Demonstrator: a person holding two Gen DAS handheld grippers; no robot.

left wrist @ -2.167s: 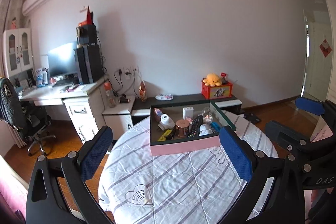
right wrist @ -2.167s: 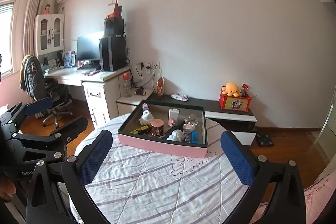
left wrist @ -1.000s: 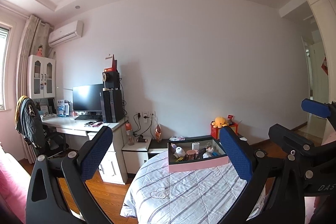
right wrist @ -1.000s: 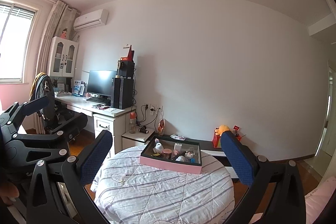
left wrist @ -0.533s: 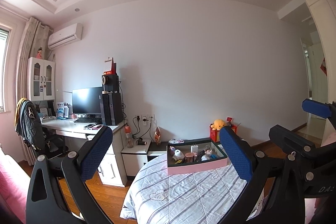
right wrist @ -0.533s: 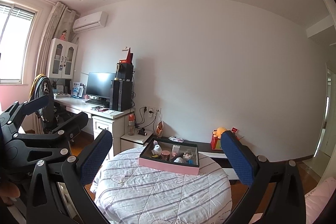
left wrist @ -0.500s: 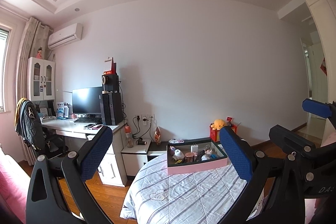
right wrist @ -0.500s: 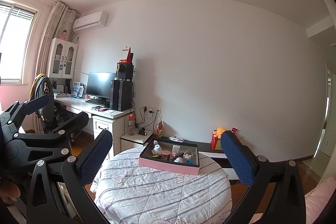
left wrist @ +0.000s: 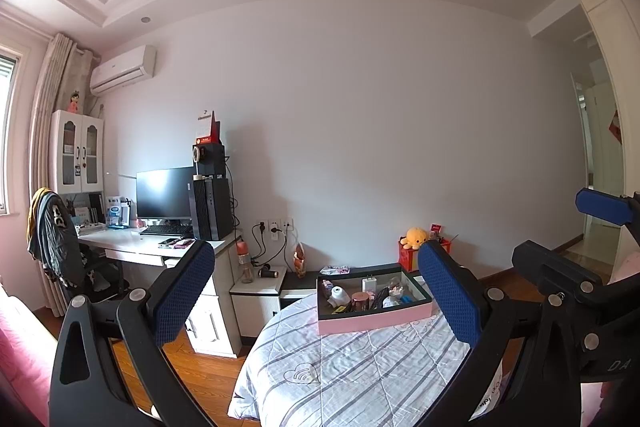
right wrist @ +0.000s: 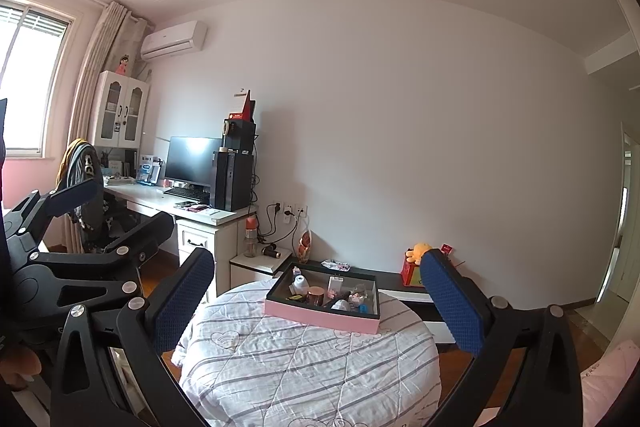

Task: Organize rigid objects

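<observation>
A pink box (left wrist: pixel 374 319) with a dark rim sits at the far side of a round table under a striped white cloth (left wrist: pixel 352 367). It holds several small objects, among them a white round item (left wrist: pixel 338 294) and a copper can (left wrist: pixel 360 301). The box also shows in the right wrist view (right wrist: pixel 324 319). My left gripper (left wrist: pixel 316 295) is open and empty, well back from the table. My right gripper (right wrist: pixel 316 295) is open and empty, also far from the box. The left gripper also shows at the left of the right wrist view (right wrist: pixel 116 219).
A white desk (left wrist: pixel 156 247) with a monitor and a black computer tower stands at the left, an office chair (left wrist: pixel 64 251) beside it. A low dark cabinet (right wrist: pixel 400 287) with a yellow plush toy runs behind the table. A doorway (left wrist: pixel 600 203) opens at the right.
Both grippers have pulled far back and up from the table since 2.2 s ago, so the box looks much smaller. In the last half second almost nothing moved.
</observation>
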